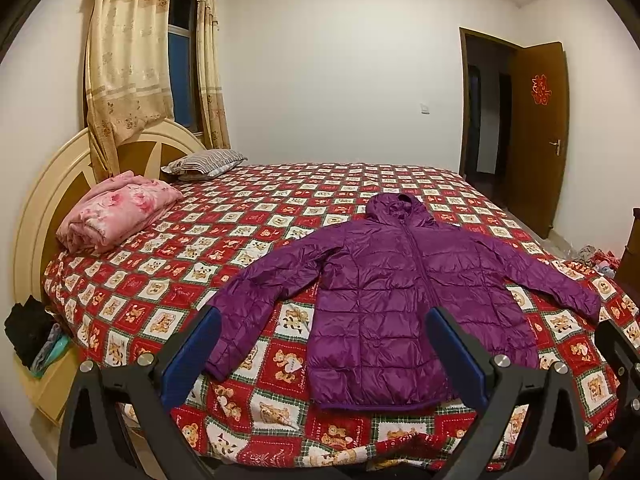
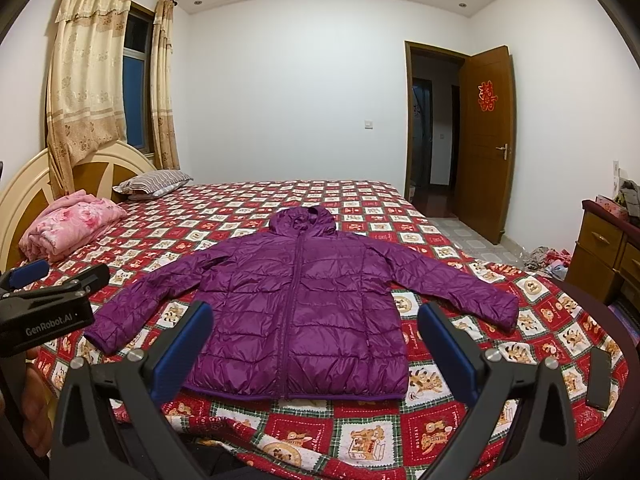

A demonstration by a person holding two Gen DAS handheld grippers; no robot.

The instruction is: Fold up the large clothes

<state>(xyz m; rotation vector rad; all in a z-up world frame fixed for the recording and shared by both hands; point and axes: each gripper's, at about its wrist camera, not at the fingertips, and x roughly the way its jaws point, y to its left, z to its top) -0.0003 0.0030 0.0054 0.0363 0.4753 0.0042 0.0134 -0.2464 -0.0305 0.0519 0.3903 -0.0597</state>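
Note:
A purple hooded puffer jacket (image 1: 400, 280) lies flat and zipped on the bed, front up, hood toward the far side, both sleeves spread out; it also shows in the right wrist view (image 2: 304, 308). My left gripper (image 1: 324, 316) is open and empty, held above the bed's near edge in front of the jacket's hem and left sleeve. My right gripper (image 2: 316, 312) is open and empty, held in front of the jacket's hem. The left gripper's body (image 2: 44, 304) shows at the left of the right wrist view.
The bed has a red checked bear-print cover (image 1: 168, 280). A folded pink blanket (image 1: 116, 208) and a striped pillow (image 1: 204, 162) lie by the headboard (image 1: 36, 208). A dark phone (image 2: 599, 378) lies on the cover at right. A wooden dresser (image 2: 608, 248) and open door (image 2: 484, 144) stand right.

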